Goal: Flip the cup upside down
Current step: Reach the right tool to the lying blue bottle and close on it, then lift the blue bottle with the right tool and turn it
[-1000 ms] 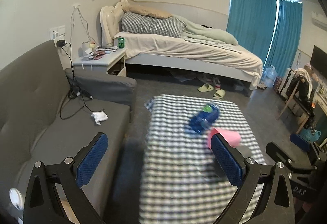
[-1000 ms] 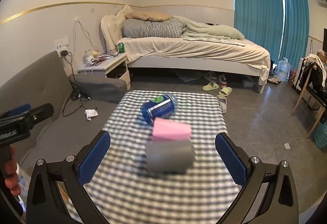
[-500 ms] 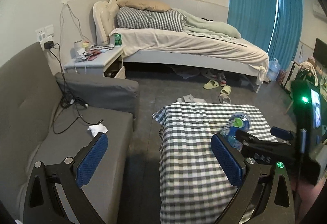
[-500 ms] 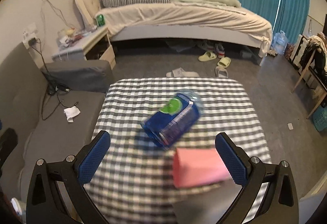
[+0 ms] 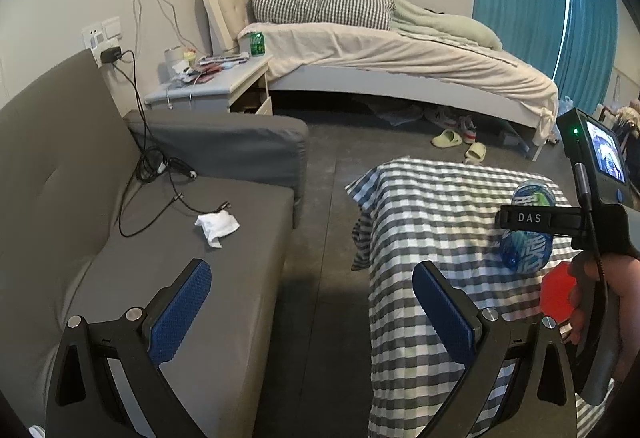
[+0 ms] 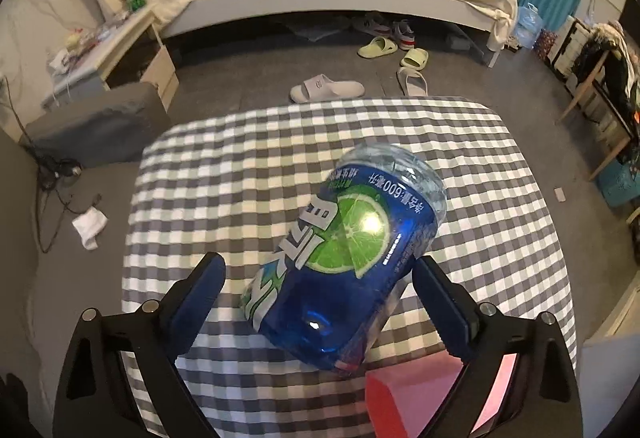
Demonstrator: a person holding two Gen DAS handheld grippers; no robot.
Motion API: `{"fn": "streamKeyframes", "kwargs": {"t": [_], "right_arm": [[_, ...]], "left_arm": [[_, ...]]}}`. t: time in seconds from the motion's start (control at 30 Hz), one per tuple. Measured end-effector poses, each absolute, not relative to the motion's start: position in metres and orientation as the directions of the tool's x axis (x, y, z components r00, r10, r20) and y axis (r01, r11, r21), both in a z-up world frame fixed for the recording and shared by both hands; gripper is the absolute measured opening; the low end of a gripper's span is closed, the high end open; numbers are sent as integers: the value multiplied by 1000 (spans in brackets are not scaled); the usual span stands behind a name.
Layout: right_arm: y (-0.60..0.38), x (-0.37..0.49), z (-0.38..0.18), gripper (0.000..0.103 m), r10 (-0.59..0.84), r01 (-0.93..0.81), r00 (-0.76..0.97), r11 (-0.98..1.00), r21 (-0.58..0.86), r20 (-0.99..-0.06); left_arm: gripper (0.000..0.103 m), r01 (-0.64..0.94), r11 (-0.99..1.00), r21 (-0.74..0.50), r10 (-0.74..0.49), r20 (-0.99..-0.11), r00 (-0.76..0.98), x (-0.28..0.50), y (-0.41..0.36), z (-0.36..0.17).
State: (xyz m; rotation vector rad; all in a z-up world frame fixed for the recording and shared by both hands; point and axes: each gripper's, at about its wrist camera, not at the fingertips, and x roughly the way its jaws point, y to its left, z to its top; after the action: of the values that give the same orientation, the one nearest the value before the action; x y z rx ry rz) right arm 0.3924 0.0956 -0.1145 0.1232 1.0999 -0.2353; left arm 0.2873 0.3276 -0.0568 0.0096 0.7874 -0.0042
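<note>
A clear cup cut from a bottle, with a blue lime label (image 6: 348, 262), lies tilted on its side on the checkered tablecloth (image 6: 240, 174). My right gripper (image 6: 320, 298) is open, its two blue-padded fingers on either side of the cup's near end, apart from it. The cup also shows in the left wrist view (image 5: 528, 230), partly behind the right gripper's body. My left gripper (image 5: 312, 306) is open and empty, above the gap between the sofa and the table's left edge.
A pink block (image 6: 420, 398) lies just right of the cup's near end. A grey sofa (image 5: 140, 258) with cables and a white tissue (image 5: 216, 226) stands left of the table. A bed, nightstand and slippers lie beyond.
My right gripper has moved forward and down over the table until its fingers flank the cup. My left gripper has swung left, away from the table.
</note>
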Motion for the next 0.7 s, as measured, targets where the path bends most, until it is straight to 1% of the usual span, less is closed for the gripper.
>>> {"fn": "streamKeyframes", "kwargs": {"t": [0.07, 0.23, 0.37, 0.5, 0.7], "right_arm": [[95, 393, -120, 89, -125, 254, 402, 967, -21, -907], [90, 386, -117, 84, -74, 236, 403, 971, 26, -912], [96, 369, -104, 81, -18, 196, 422, 978, 72, -906], [112, 343, -81, 77, 39, 113, 452, 988, 100, -891], [141, 285, -44, 76, 111, -57, 486, 994, 95, -867]], "left_arm": [[103, 12, 1000, -1, -9, -714, 700, 286, 328, -58], [103, 22, 1000, -4, -18, -710, 704, 284, 325, -51], [103, 13, 1000, -5, -13, -699, 715, 278, 323, -33], [103, -12, 1000, 9, 15, -685, 729, 264, 326, -13], [103, -68, 997, 26, 68, -672, 738, 229, 338, 14]]}}
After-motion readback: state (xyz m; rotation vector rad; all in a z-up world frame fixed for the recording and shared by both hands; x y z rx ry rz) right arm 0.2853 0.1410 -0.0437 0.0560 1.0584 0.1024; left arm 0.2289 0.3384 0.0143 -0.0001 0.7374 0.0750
